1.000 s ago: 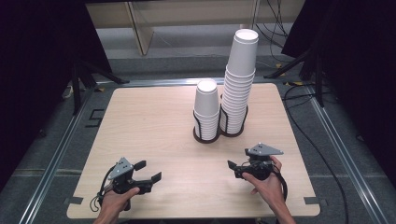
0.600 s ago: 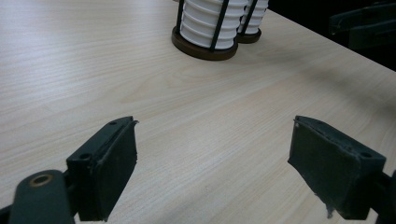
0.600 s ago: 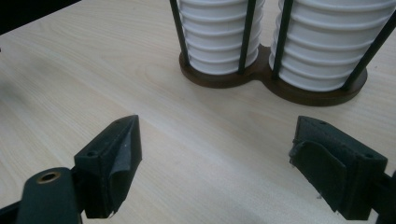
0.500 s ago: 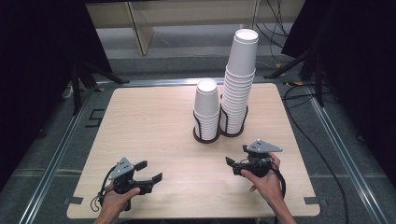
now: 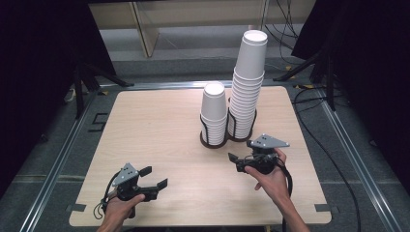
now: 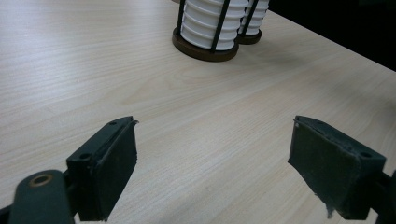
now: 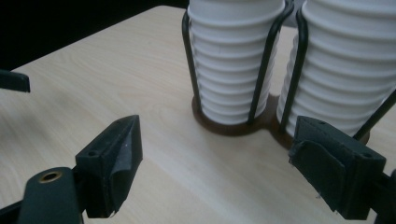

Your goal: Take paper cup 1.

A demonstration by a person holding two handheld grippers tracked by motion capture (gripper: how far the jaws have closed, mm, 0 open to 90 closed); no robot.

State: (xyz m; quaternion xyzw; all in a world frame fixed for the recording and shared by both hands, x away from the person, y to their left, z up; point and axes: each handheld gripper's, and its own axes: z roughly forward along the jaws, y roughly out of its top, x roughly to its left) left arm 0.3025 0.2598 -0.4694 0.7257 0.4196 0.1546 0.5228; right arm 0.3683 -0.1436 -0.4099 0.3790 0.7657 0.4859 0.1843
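Two stacks of white paper cups stand in a black wire double holder (image 5: 218, 140) near the table's middle right. The short stack (image 5: 213, 111) is on the left and the tall stack (image 5: 249, 82) on the right. My right gripper (image 5: 234, 163) hovers open just in front of the holder, its jaws wide apart and empty; its own view has the short stack (image 7: 233, 60) and the tall stack (image 7: 345, 70) close ahead. My left gripper (image 5: 154, 177) rests open near the front left edge, empty, with the holder (image 6: 208, 49) far ahead in its view.
The light wooden table (image 5: 154, 125) has bare room on its left half and along the front. A metal frame (image 5: 58, 159) runs around it. Dark stands and cables sit on the floor behind and to the right.
My right gripper has drifted slightly left and forward toward the cup holder. The left gripper has barely moved.
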